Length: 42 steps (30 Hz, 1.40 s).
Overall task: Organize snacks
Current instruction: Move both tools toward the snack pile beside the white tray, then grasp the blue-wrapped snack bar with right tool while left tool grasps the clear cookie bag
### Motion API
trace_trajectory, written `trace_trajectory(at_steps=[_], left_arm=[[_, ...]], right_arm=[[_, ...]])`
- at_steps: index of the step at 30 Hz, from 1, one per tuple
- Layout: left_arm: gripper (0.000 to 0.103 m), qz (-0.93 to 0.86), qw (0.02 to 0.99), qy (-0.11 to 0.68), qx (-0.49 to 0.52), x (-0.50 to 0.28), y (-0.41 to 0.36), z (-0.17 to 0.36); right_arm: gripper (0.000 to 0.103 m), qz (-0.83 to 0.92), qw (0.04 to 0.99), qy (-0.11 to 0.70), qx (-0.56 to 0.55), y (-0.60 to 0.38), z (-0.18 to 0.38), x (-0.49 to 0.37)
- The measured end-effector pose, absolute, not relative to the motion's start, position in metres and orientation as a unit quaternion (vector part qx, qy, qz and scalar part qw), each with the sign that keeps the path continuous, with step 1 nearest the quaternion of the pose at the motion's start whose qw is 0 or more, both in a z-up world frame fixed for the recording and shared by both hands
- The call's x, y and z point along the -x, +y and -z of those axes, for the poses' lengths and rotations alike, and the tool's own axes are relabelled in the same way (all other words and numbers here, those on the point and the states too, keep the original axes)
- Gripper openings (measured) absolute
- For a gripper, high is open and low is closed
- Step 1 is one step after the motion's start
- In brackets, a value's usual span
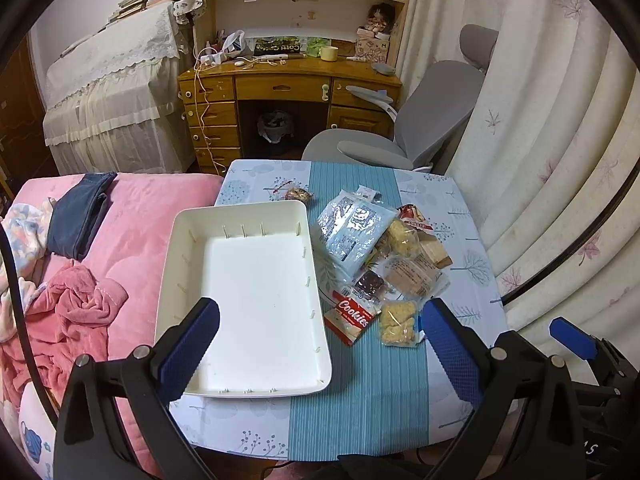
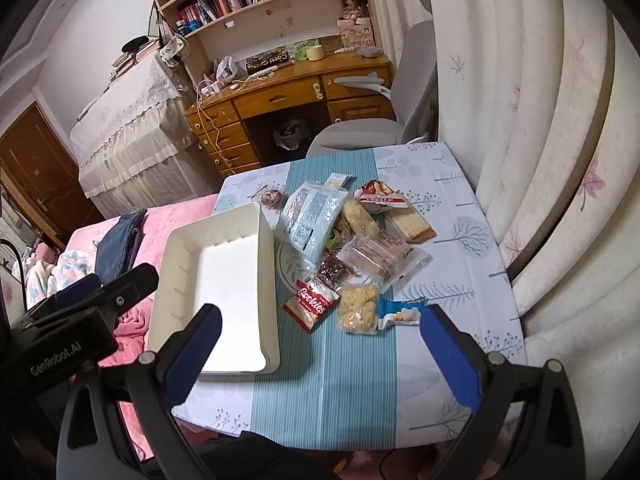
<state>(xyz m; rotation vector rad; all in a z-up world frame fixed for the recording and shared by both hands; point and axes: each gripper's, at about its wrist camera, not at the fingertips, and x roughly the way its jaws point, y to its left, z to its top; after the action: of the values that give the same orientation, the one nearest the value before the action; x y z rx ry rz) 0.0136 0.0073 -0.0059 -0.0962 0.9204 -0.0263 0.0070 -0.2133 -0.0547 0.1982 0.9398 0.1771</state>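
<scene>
An empty white tray (image 1: 176, 240) (image 2: 269, 240) lies on the left of a small table (image 1: 360, 400) (image 2: 352, 380). Right of it sits a heap of snack packets: a red cookies pack (image 1: 352, 318) (image 2: 314, 306), pale rice-cake bags (image 1: 397, 322) (image 2: 358, 307), a big light-blue pouch (image 1: 352, 232) (image 2: 312, 216), a dark chocolate piece (image 1: 370, 282) (image 2: 332, 268), a small blue-white packet (image 2: 402, 314). One round wrapped sweet (image 1: 299, 195) (image 2: 271, 198) lies behind the tray. My left gripper (image 1: 320, 344) hovers open over the tray's near right corner. My right gripper (image 2: 320, 348) hovers open above the table's front.
A pink bed (image 1: 120, 240) with clothes borders the table on the left. Curtains (image 1: 540, 160) hang close on the right. Behind the table stand a grey office chair (image 1: 420, 128) and a wooden desk (image 1: 280, 88) with shelves.
</scene>
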Motion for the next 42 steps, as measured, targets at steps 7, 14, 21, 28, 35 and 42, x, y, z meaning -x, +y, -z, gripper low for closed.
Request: trace_trajectory(at_steps=[7, 14, 21, 28, 35, 42], left_arm=[[0.100, 0.031, 0.899, 0.435, 0.040, -0.019, 0.014, 0.002], [0.100, 0.060, 0.900, 0.431, 0.030, -0.024, 0.017, 0.002], [0.100, 0.093, 0.894, 0.437, 0.020, -0.031, 0.018, 0.007], [0.100, 0.115, 0.871, 0.477, -0.004, -0.039, 0.008, 0.028], [0.100, 0.125, 0.858, 0.497, -0.023, -0.045, -0.004, 0.040], [0.100, 0.132, 0.840, 0.525, -0.019, -0.056, -0.025, 0.057]], right_arm=[[0.100, -0.080, 0.887, 0.448, -0.085, -0.204, 0.050, -0.013], [0.100, -0.063, 0.894, 0.436, -0.081, -0.202, 0.040, -0.016], [0.100, -0.040, 0.901, 0.427, -0.074, -0.187, 0.039, -0.002], [0.100, 0.007, 0.910, 0.413, -0.035, -0.186, 0.045, 0.012], [0.100, 0.032, 0.909, 0.415, 0.016, -0.189, 0.065, 0.022], [0.100, 0.000, 0.895, 0.445, 0.011, -0.206, 0.085, 0.016]])
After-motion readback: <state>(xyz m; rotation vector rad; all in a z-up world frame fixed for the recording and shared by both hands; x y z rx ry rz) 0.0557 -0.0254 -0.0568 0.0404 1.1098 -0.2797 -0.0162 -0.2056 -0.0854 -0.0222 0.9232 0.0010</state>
